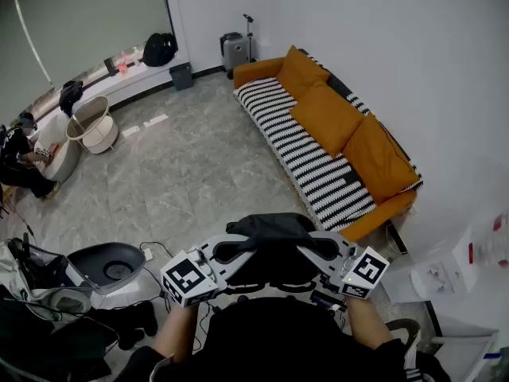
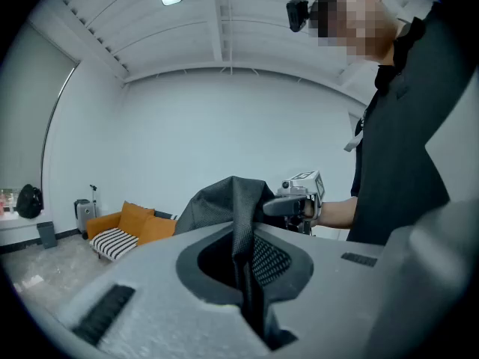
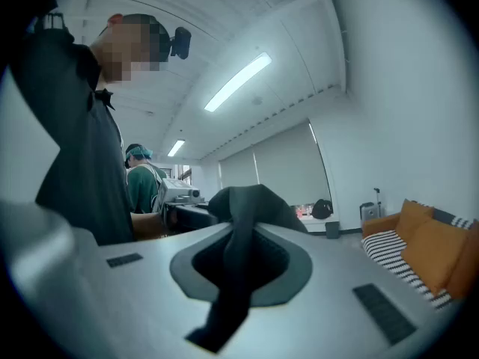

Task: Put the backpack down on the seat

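The black backpack (image 1: 269,231) hangs in front of the person's chest, held up between both grippers. My left gripper (image 1: 229,251) is shut on a dark mesh strap (image 2: 244,230) that runs down between its jaws. On the other side, my right gripper (image 1: 320,249) is shut on a second black strap (image 3: 235,269). The left gripper view also shows the right gripper (image 2: 296,200) beyond the bag's top. The seat is an orange sofa (image 1: 326,146) with a black-and-white striped cover and orange cushions, standing against the right wall, well ahead of the bag; it shows small as the sofa (image 2: 123,230) and sofa (image 3: 419,256).
A grey suitcase (image 1: 235,52) stands past the sofa's far end. A white basket (image 1: 94,124), a dark bin (image 1: 181,76) and a black bag (image 1: 159,48) sit along the window ledge. A grey machine (image 1: 107,265) with cables lies at my left. A person in green (image 3: 146,189) stands behind.
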### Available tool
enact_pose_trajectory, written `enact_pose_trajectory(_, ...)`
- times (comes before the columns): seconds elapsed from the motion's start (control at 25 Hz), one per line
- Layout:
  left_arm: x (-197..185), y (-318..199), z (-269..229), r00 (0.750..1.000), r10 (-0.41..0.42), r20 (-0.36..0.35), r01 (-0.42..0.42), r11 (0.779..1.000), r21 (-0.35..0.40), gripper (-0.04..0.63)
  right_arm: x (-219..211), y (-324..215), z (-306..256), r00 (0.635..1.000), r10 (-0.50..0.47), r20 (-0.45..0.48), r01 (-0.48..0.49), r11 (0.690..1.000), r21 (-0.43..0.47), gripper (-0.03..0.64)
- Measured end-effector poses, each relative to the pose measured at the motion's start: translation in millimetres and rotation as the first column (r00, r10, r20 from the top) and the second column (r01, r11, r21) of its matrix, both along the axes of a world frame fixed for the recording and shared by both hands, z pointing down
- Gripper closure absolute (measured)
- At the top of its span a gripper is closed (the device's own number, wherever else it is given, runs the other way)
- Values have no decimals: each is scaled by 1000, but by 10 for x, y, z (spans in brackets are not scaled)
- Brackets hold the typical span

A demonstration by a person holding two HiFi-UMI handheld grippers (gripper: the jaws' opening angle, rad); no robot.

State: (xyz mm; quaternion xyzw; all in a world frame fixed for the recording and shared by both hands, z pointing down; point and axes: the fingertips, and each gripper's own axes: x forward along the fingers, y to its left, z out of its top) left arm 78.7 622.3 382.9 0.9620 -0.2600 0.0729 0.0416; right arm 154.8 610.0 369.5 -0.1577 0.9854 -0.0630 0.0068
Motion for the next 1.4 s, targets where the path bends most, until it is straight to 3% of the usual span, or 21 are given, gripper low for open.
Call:
enact_pose_trajectory(0.28, -113, -30, 79, 999, 13, -31, -14, 1000, -28, 570, -109, -32, 49, 1000, 4, -19, -4, 1000, -3, 574)
enact_pose_trajectory(0.56, -43, 84, 9, 1000, 5, -19, -5, 1000, -20, 570, -45, 61, 9, 1000, -8, -14, 8, 1000, -4, 574)
enact_pose_trajectory(0.92, -360, 160, 49, 999, 5, -46, -6, 1000, -23, 569, -372, 107, 32, 1000, -13, -24, 12, 1000, -18, 574)
enact_pose_trajectory(1.4, -799, 282, 233, 995, 59, -77, -62, 998, -34, 569, -810, 217, 215, 996, 64, -58, -67, 996, -60, 574)
